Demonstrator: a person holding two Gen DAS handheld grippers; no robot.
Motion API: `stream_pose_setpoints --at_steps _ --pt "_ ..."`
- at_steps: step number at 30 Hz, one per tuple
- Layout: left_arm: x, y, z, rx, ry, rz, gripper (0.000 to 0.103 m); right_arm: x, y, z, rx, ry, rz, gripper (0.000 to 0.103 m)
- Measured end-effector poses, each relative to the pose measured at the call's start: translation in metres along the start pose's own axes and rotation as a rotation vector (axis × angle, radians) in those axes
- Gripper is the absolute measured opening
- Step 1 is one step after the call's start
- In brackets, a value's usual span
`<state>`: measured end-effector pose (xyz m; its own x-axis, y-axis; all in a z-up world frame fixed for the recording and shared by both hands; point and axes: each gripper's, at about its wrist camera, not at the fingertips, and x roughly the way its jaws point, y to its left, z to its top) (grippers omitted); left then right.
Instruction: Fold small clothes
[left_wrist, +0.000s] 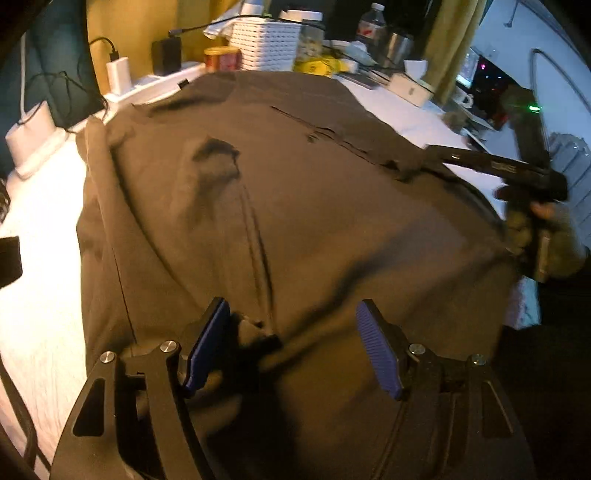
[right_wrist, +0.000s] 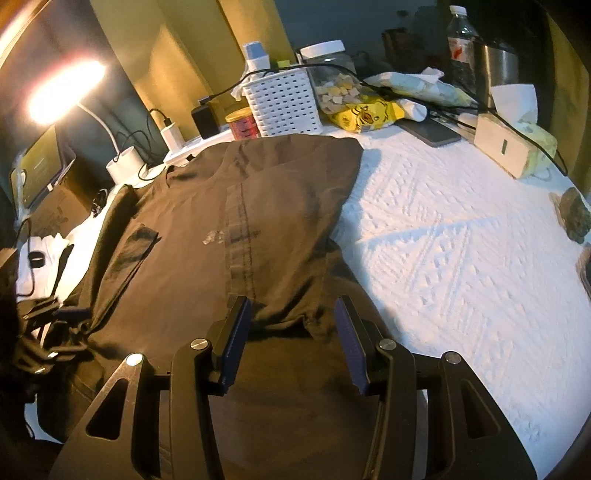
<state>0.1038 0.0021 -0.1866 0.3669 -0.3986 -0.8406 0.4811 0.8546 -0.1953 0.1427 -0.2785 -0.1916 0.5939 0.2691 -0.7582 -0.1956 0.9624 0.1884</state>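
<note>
A dark brown garment (left_wrist: 295, 203) lies spread over the white textured table cover (right_wrist: 461, 258). In the right wrist view the garment (right_wrist: 221, 221) has its right side folded in over itself. My left gripper (left_wrist: 295, 325) stands open just above the near part of the cloth, with a small bunch of fabric beside its left pad (left_wrist: 210, 339). My right gripper (right_wrist: 293, 321) is open too; the folded layer's near edge lies between its blue pads without being pinched. In the left wrist view the right gripper (left_wrist: 439, 157) reaches in from the right, held by a gloved hand (left_wrist: 546, 236).
Along the far edge stand a white slotted basket (right_wrist: 284, 103), a red can (right_wrist: 242, 123), a yellow snack bag (right_wrist: 365, 112), a water bottle (right_wrist: 460, 37), a phone (right_wrist: 432, 133) and a tissue box (right_wrist: 513, 147). A lit desk lamp (right_wrist: 62, 92) and chargers sit at the far left.
</note>
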Motion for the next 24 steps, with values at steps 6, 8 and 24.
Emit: stream_pose_setpoints --at_steps 6,8,24 --pt "-0.022 -0.014 -0.007 0.011 0.008 0.069 0.071 0.009 -0.002 -0.001 0.003 0.011 0.015 0.050" --pt "-0.029 -0.010 0.003 -0.006 -0.041 0.091 0.071 0.011 0.000 0.001 -0.004 0.009 0.028 0.050" --pt "0.056 0.031 0.096 0.009 -0.053 0.249 0.035 0.015 -0.027 0.012 0.032 -0.011 0.024 0.050"
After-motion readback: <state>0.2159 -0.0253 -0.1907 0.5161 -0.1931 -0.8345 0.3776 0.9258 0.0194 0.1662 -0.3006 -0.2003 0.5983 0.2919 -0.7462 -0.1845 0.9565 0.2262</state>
